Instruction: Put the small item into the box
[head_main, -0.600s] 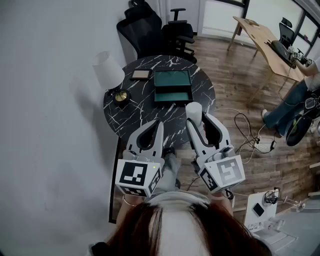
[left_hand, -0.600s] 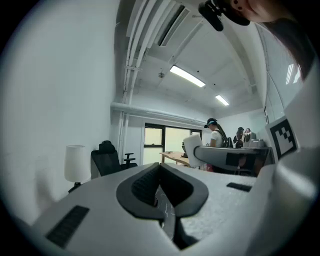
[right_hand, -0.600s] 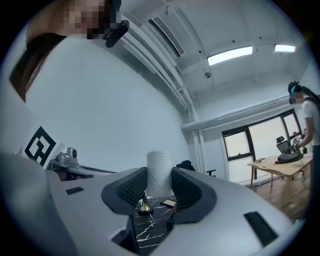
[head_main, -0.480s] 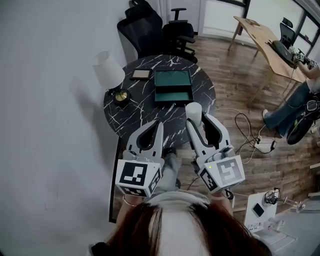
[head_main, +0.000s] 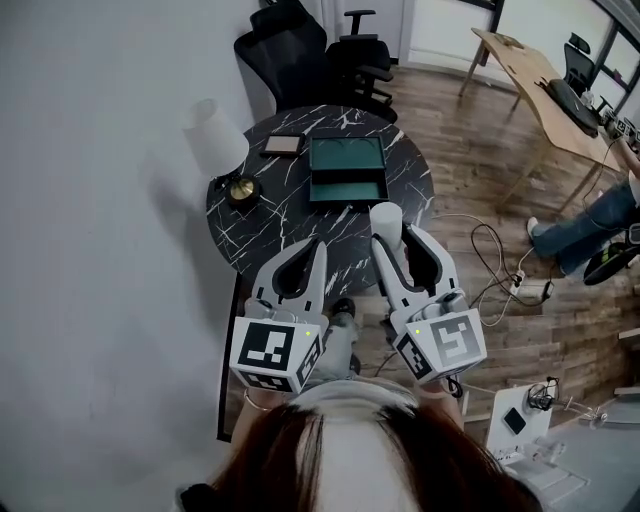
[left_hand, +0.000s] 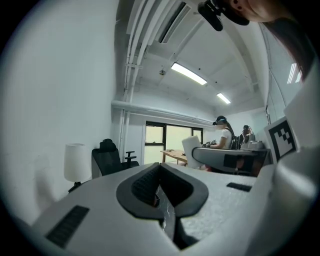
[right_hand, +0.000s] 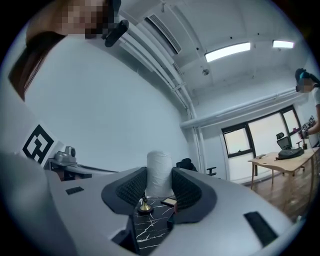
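My right gripper (head_main: 398, 236) hangs over the near edge of the round black marble table (head_main: 270, 235), shut on a small white cylindrical item (head_main: 387, 220). In the right gripper view the item (right_hand: 159, 175) stands upright, with a dark ribbed pad against each side. The open green box (head_main: 345, 160) lies on the far half of the table, in two parts, beyond the item. My left gripper (head_main: 318, 250) hovers beside the right one, its fingertips together and nothing between them. In the left gripper view its pads (left_hand: 161, 187) meet at a thin slit.
A white-shaded lamp (head_main: 213, 140) with a brass base (head_main: 240, 190) stands at the table's left, and a small framed item (head_main: 282, 146) lies left of the box. Black office chairs (head_main: 300, 50) stand behind the table. Cables (head_main: 500, 280) lie on the wooden floor at right, near a seated person (head_main: 590, 220).
Both grippers keep almost the same place with the white item still held. The person at the far right has shifted a little.
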